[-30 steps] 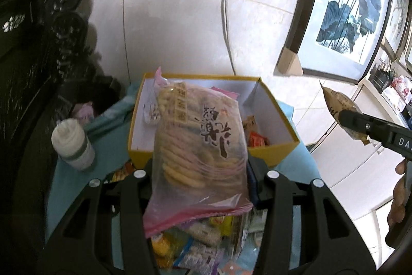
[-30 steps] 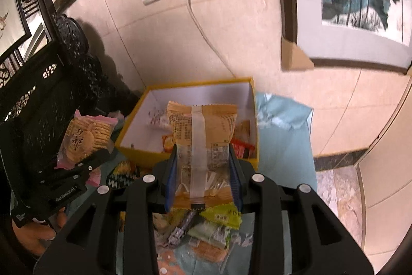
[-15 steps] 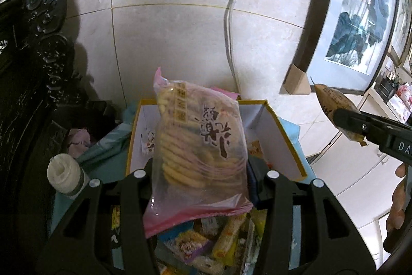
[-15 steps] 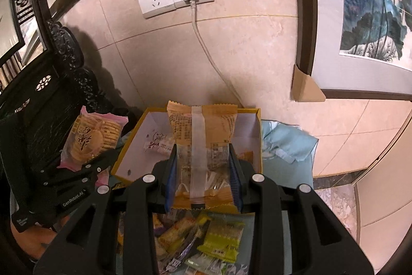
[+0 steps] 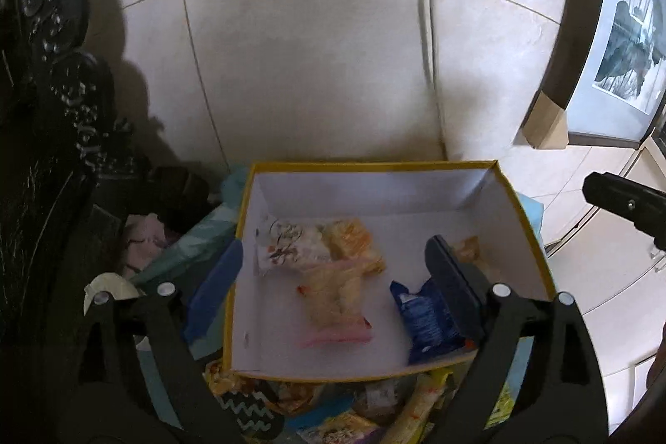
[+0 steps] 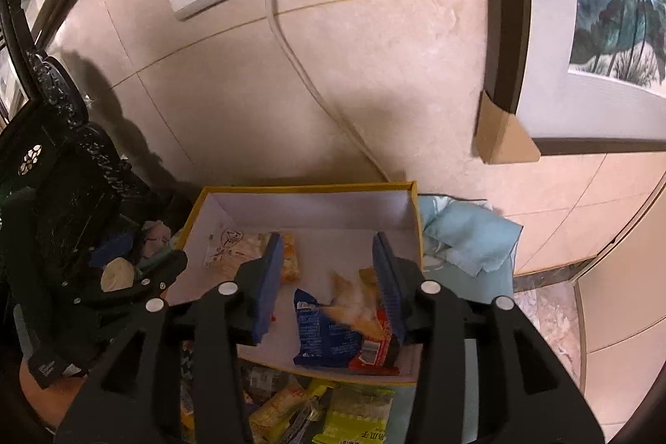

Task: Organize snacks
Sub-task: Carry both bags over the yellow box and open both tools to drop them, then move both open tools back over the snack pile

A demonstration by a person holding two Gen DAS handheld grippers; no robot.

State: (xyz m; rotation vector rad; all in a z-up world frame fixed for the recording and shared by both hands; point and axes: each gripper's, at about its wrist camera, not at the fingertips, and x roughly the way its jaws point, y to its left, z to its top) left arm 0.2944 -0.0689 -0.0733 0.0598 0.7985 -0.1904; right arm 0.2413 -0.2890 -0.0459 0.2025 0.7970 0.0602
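A yellow-rimmed box (image 5: pixel 243 202) with a white inside stands against the wall. My left gripper (image 5: pixel 333 248) hangs over it, jaws opening wide, pads clear of everything. The clear pink-edged cracker bag (image 5: pixel 333 298) lies blurred on the box floor beside a white packet (image 5: pixel 287 244) and a blue packet (image 5: pixel 424 315). My right gripper (image 6: pixel 326 240) is over the same box (image 6: pixel 308 188), jaws opening. A tan packet (image 6: pixel 354 298) shows blurred between them, free of the pads, above the blue packet (image 6: pixel 320 331) and a red one (image 6: pixel 374 354).
Loose snack packets (image 6: pixel 291 410) are heaped on the teal cloth (image 6: pixel 470 240) in front of the box. Dark carved furniture (image 5: pixel 50 111) stands close on the left. A plugged cable (image 5: pixel 428 48) runs down the tiled wall. A framed picture (image 6: pixel 603 28) leans at the right.
Both grippers moved forward over the box. The left one let go of the cracker bag, which dropped into the box. The right one widened and the tan packet slipped down out of its pads.
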